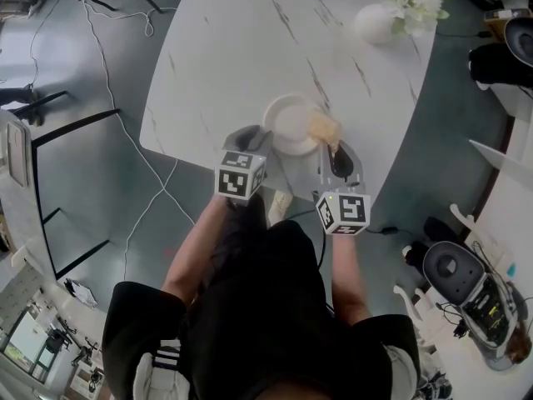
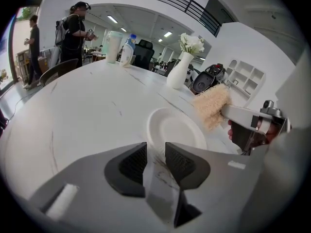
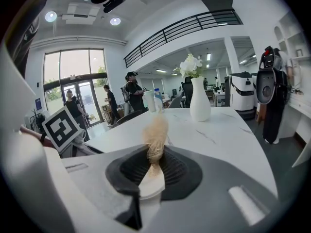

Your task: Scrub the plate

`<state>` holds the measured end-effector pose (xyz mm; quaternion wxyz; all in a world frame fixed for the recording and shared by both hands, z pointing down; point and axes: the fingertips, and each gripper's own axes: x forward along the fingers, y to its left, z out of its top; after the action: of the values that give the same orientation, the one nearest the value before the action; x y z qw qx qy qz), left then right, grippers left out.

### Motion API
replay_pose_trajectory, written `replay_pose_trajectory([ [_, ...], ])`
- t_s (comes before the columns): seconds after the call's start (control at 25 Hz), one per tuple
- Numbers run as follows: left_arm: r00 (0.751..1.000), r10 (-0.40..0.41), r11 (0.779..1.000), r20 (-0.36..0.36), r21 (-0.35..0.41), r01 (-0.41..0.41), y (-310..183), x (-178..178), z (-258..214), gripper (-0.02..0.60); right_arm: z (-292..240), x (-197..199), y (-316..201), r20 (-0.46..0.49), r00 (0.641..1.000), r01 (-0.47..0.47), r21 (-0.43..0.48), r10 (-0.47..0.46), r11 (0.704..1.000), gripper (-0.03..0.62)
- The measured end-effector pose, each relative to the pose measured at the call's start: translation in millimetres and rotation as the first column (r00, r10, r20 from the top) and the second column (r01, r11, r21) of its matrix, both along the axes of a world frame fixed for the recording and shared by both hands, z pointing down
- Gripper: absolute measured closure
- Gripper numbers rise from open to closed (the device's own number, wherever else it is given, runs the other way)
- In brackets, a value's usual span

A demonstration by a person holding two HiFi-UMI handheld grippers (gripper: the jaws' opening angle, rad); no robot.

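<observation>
In the head view, the plate [image 1: 291, 125] is lying near the desk's [image 1: 233, 40] close edge, with the brush [image 1: 324, 127] hanging over its 3 o'clock rim. In the left gripper view, the left hand-held gripper [image 2: 155, 150] is standing released and empty, the plate at 12 o'clock. In the right gripper view, the right hand-held gripper [image 3: 153, 159] is clenching the brush.

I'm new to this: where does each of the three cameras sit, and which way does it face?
Head view: on the person's head, looking steeply down at the table, plate, forearms, left gripper and right gripper.
Left gripper view: rides that gripper, looking along its open jaws at the plate.
Right gripper view: rides that gripper, looking along jaws shut on the scrubber toward a vase.
Shared: both gripper views show the vase.
</observation>
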<state>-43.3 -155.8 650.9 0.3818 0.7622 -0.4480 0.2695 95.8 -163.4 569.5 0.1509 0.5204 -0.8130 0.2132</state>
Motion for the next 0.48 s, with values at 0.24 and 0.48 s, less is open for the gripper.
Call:
replay_pose_trajectory([
  [0.24, 1.0, 0.019, 1.0, 0.013, 0.007, -0.019, 0.7, -0.9, 4.3, 0.497, 1.7, -2.0, 0.4, 0.003, 1.0, -0.002, 0.0, 0.002, 1.0, 0.539],
  [0.48, 1.0, 0.007, 1.0, 0.018, -0.002, -0.007, 1.3, -1.6, 7.2, 0.511, 3.1, -5.7, 0.0, 0.005, 1.0, 0.013, -0.001, -0.013, 1.0, 0.539],
])
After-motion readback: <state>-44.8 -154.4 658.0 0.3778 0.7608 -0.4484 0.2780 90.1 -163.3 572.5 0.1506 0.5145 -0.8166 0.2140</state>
